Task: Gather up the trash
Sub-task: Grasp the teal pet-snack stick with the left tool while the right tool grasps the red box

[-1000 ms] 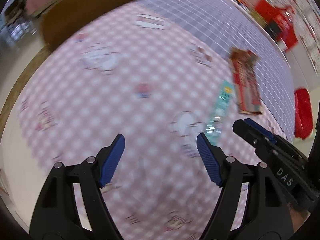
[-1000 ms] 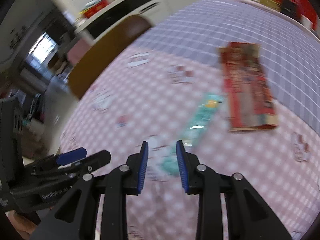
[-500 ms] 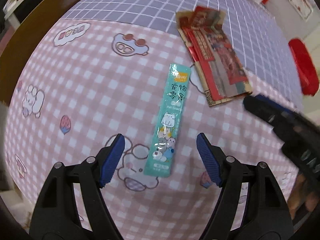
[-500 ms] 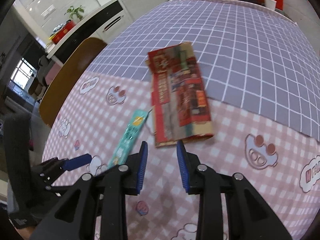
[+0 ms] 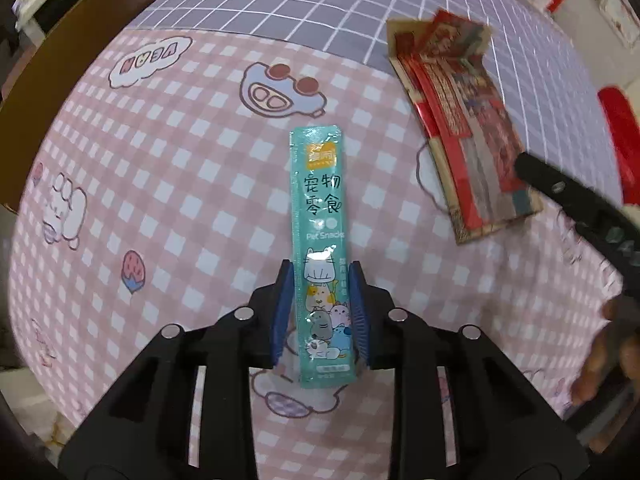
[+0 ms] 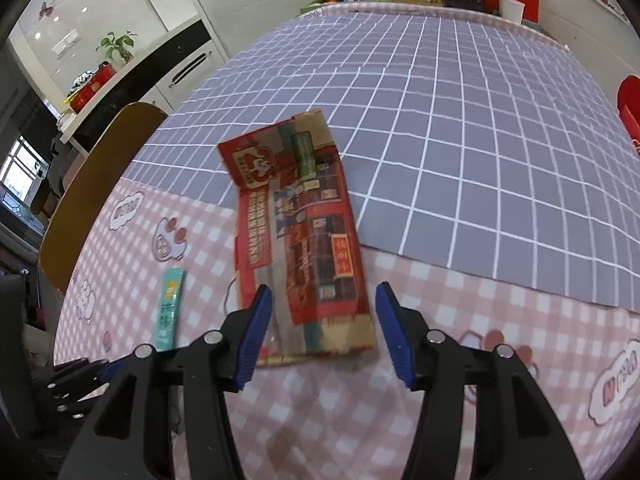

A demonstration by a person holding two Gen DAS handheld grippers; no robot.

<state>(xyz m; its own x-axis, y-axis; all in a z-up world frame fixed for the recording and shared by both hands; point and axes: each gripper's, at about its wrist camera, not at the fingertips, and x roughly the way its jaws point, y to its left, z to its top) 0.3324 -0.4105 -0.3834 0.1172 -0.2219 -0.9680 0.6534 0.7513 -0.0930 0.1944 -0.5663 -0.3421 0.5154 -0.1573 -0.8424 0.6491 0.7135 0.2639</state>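
Two cloths, pink [image 5: 168, 184] | grey [image 6: 480, 128] | left jaws closing around sachet [image 5: 320, 216] | right jaws opening

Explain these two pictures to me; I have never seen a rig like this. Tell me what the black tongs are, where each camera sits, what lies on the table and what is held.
There is no robot here. A person holds a two-finger gripper in each hand, and each gripper carries a wide-angle camera that looks along its fingers. That is why the table looks bulged.

One picture is from the left gripper. Its blue-padded jaws are closing around the near end of a teal pet snack sachet that lies flat on the pink checked tablecloth. The sachet is not lifted.

The other picture is from the right gripper. Its jaws are opening on either side of the near end of a flattened red carton, which is also lying flat; the pads do not touch it.

The carton lies partly on a purple grid cloth. So nothing is lifted yet.
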